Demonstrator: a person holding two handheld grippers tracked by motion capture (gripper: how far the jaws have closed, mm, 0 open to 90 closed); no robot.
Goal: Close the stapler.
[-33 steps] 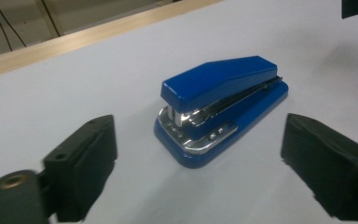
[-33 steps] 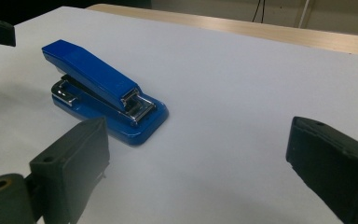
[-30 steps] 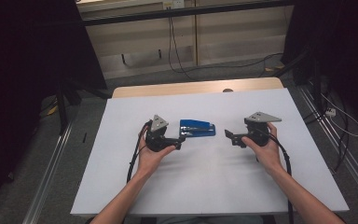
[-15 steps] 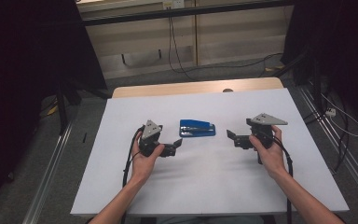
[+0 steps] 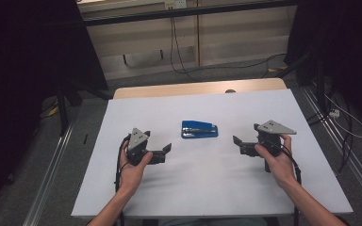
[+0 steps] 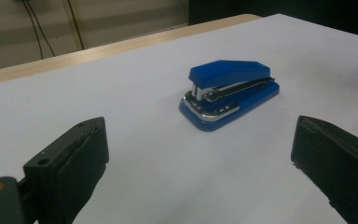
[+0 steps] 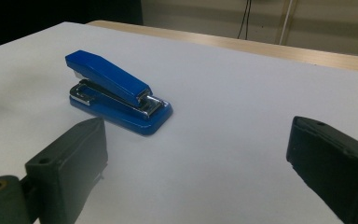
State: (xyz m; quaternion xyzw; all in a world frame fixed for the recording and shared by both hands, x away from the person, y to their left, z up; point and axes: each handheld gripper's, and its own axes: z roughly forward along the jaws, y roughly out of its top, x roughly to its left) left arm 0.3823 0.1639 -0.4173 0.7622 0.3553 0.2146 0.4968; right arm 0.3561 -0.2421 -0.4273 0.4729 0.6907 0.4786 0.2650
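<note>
A blue stapler [image 5: 199, 129] lies flat on the white table [image 5: 217, 188], near its middle. My left gripper [image 5: 168, 150] is held to the stapler's left and a bit nearer the person, jaws open and empty. My right gripper [image 5: 236, 143] is held to the stapler's right, also open and empty, pointing left. In the left gripper view the stapler [image 6: 230, 91] lies ahead between the two black jaws, a short way off. From the right gripper view the stapler [image 7: 117, 94] sits ahead and to the left, its chrome hinge end facing the camera.
A strip of bare wood [image 5: 198, 88] shows at the table's far edge. Metal rails [image 5: 52, 174] run along the floor on both sides. Cables [image 5: 344, 122] lie on the floor at right. A pale wall panel [image 5: 193, 37] stands beyond the table.
My left gripper has drawn back from the stapler, moving left and toward the person. The right gripper has shifted slightly to the right. The stapler has stayed where it was.
</note>
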